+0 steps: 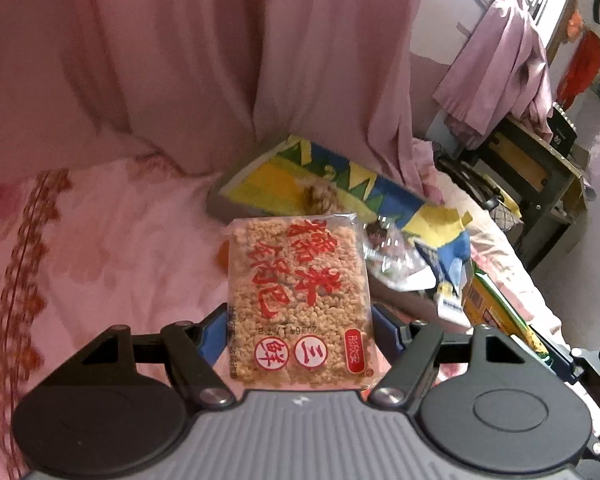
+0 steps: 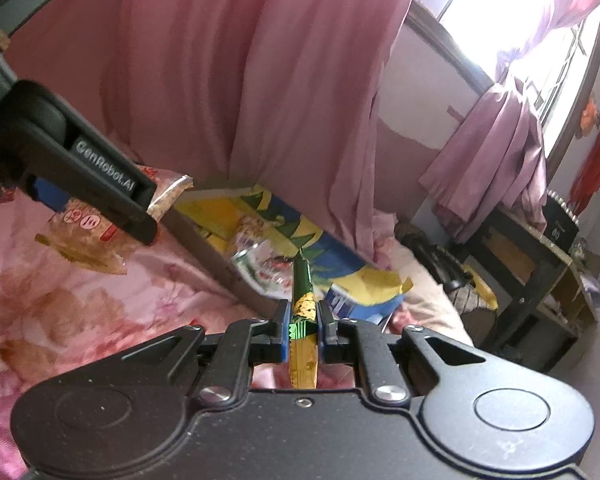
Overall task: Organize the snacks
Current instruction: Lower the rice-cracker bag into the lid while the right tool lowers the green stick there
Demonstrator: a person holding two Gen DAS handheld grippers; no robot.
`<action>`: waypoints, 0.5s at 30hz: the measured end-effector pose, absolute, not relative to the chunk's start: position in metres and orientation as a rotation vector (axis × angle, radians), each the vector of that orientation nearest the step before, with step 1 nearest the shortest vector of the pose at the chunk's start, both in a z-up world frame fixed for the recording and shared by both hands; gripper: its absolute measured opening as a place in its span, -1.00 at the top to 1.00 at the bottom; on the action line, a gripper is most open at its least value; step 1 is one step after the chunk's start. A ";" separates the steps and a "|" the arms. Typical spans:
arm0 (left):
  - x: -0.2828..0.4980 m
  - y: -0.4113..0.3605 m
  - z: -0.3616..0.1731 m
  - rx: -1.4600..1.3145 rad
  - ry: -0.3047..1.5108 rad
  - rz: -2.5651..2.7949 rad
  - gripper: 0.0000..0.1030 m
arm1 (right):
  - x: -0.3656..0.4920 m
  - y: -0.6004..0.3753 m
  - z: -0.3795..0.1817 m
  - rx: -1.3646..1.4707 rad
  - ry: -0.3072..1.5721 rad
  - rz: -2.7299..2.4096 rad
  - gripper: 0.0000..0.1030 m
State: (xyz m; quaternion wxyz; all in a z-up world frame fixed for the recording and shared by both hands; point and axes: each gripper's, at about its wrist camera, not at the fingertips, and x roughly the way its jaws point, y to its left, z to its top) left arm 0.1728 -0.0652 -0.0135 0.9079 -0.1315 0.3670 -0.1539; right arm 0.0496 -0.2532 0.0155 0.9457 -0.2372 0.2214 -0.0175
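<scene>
L gripper (image 1: 298,336): a clear rice-cracker pack (image 1: 300,300) w/ red print is clamped flat btwn the blue pads, jaws held wide by its width; the pack sticks out ahead of the gripper, above the pink floral bed (image 1: 100,248). R gripper (image 2: 303,330): closed tight on a thin green-and-gold snack packet (image 2: 303,308), held edge-on, its tip pointing fwd. Just ahead of both grippers an open yellow-blue box (image 1: 300,176) is seen on the bed, w/ a crinkly clear wrapper (image 1: 388,248) inside. Behind the box a pink curtain (image 1: 220,60) hangs. Far R of the grippers a dark desk (image 2: 540,272) is seen.
</scene>
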 end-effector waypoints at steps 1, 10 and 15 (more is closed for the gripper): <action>0.179 -0.067 -0.010 -0.263 0.747 -0.319 -0.48 | 0.053 -0.255 0.016 -0.486 0.441 -0.041 0.75; 0.257 -0.109 0.004 -0.241 0.730 -0.362 -0.49 | 0.102 -0.280 0.015 -0.457 0.393 -0.081 0.75; 0.292 -0.138 -0.008 -0.261 0.792 -0.393 -0.49 | 0.131 -0.290 0.007 -0.465 0.374 -0.108 0.75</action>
